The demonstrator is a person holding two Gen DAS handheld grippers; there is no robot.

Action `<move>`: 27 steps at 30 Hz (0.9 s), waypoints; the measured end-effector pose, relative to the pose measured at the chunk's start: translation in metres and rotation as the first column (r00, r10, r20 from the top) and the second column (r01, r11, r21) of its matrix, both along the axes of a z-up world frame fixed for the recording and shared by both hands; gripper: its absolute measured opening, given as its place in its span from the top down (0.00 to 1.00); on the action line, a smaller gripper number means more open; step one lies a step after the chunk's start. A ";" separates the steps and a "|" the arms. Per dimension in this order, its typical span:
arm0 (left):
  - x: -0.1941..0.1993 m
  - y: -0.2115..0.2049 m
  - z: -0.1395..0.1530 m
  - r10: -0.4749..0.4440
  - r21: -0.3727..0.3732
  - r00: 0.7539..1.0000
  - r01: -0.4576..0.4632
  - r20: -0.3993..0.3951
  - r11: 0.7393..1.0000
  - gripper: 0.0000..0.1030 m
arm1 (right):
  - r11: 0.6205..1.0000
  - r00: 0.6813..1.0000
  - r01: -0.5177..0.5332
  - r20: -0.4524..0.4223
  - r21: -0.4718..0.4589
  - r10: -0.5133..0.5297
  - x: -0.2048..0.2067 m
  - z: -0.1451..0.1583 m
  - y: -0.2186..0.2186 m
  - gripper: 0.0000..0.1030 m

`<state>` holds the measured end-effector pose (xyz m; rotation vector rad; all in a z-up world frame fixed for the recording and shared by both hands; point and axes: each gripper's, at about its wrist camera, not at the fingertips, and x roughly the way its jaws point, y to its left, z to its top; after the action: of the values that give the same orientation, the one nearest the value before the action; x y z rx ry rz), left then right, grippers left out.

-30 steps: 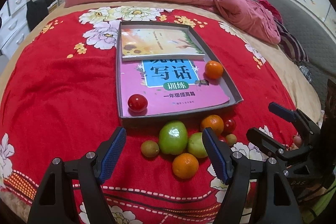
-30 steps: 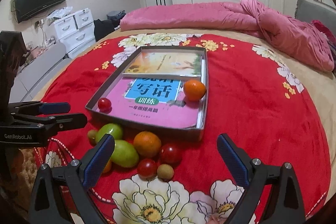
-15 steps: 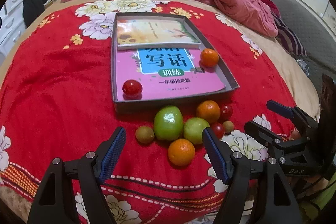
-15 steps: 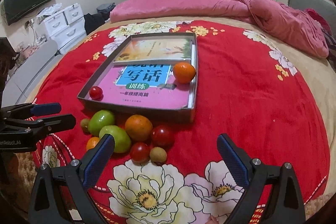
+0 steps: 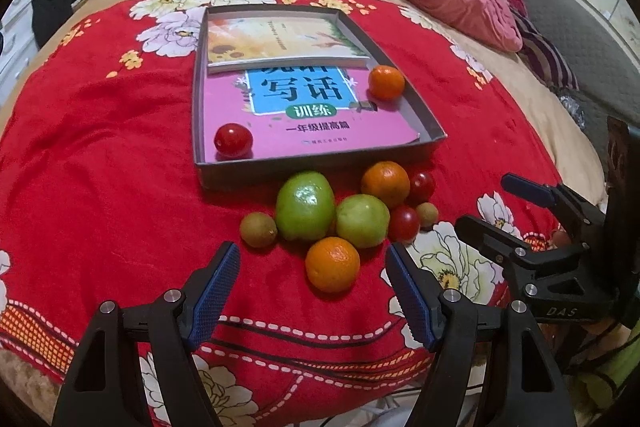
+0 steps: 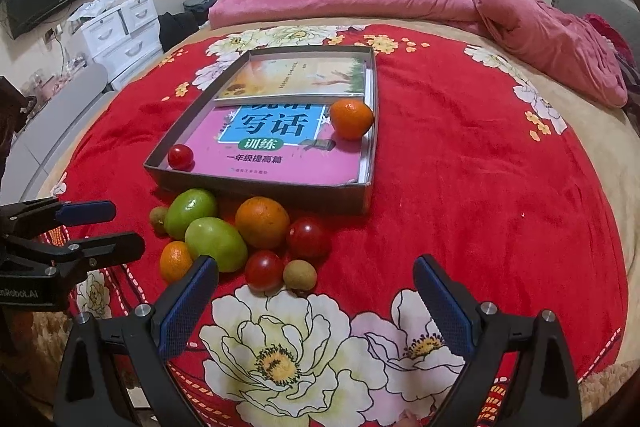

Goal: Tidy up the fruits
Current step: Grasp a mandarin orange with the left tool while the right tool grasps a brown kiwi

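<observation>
While both of our tools hang empty above the red floral blanket (image 5: 100,155), we hold the left gripper (image 5: 313,289) with its jaws spread wide, framing the small orange (image 5: 332,264) that sits just ahead of its fingertips, a sensible first pick in our judgement, being the nearest of the loose pile. Our right gripper (image 6: 316,301) is likewise spread and holds nothing; just ahead of it and a little left lie a cherry tomato (image 6: 264,270) and a brown longan (image 6: 300,275), touching. Beyond these the heap continues: two green fruits (image 5: 305,205) side by side, the nearer in the right view an oval with its long axis running left to right (the other looks more upright), then a larger orange (image 6: 262,222) and a second tomato (image 6: 308,237). Farther still, the grey tray (image 5: 320,163) runs lengthwise away from us, lined with books; it already holds a tomato (image 5: 233,140) at its near left corner and an orange (image 5: 386,82) against its right wall.
</observation>
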<state>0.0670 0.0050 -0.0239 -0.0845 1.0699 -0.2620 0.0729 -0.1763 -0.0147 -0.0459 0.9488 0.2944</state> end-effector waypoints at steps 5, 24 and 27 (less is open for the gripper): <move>-0.001 -0.005 -0.006 -0.017 -0.002 1.000 0.017 -0.017 1.000 0.26 | 1.000 1.000 -0.005 -0.028 -0.018 0.004 0.001 -0.006 0.002 0.05; 0.003 -0.010 -0.030 -0.034 -0.005 0.995 0.033 -0.097 0.999 0.26 | 0.998 0.992 -0.049 -0.120 -0.029 0.045 0.010 -0.032 0.004 0.50; 0.004 -0.010 -0.032 -0.033 -0.011 0.994 0.032 -0.102 0.999 0.26 | 0.998 0.991 -0.057 -0.125 -0.024 0.053 0.011 -0.035 0.005 0.52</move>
<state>0.0711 -0.0050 -0.0558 -0.0899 1.1728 -0.2952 0.0840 -0.1717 -0.0493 -0.0795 1.0764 0.3382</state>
